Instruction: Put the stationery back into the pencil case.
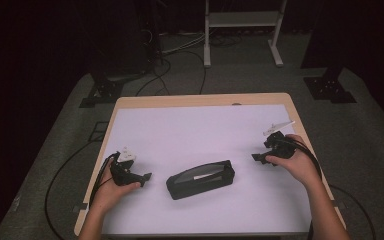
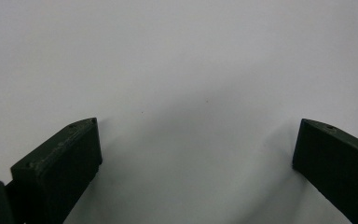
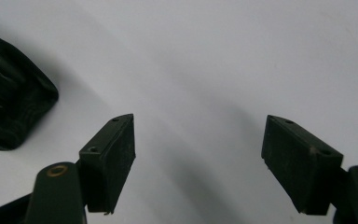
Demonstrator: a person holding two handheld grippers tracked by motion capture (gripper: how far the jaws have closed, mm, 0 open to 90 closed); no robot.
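A long black case [image 1: 200, 178] with a clear front panel lies on the white table cover [image 1: 195, 130], near the front middle. My left gripper [image 1: 146, 176] rests low at the left of the case, a short gap away, held in a hand. In the left gripper view it [image 2: 196, 144] stands open over bare white surface. My right gripper [image 1: 258, 158] hovers to the right of the case. In the right gripper view it [image 3: 198, 140] is open, nothing between its jaws, and the case's end [image 3: 9, 102] shows at the far left.
The wooden table edge [image 1: 200, 100] frames the white cover. Beyond the table are a white metal stand [image 1: 242, 30], black stand bases [image 1: 330, 85] and cables [image 1: 180, 50] on the grey floor. A cable trails off each gripper.
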